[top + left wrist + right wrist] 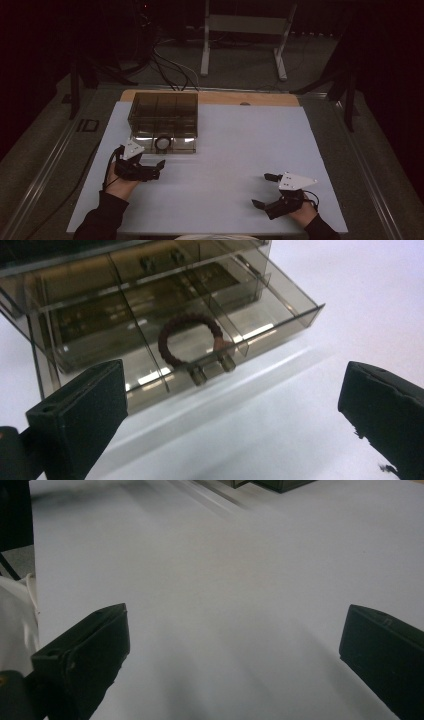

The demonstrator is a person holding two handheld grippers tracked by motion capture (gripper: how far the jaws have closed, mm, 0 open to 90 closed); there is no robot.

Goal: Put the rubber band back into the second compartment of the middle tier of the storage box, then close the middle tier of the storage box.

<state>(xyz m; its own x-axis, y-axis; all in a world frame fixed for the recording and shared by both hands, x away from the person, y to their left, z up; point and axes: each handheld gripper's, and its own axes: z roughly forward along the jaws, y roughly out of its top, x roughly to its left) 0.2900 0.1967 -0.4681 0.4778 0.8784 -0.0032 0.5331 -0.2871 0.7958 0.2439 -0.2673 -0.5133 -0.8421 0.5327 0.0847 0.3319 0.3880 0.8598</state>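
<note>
Beads strung into a dark bracelet (190, 340) lie in the open drawer (280, 315) of the smoky organizer box (163, 121) on the bench (240, 150), probably light and floppy, best pinched across the band by the wide-open, empty left tongs (161, 169); right tongs (264, 190) gape empty too.

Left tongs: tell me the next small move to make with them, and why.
Probably ease the left tongs forward to the drawer front and push it shut. The jaws stand wide open and empty just short of the smoky plastic organiser, whose bottom drawer is pulled out with the dark beaded bracelet already lying in a compartment. The right tongs rest open, far off on the white mat.
</note>
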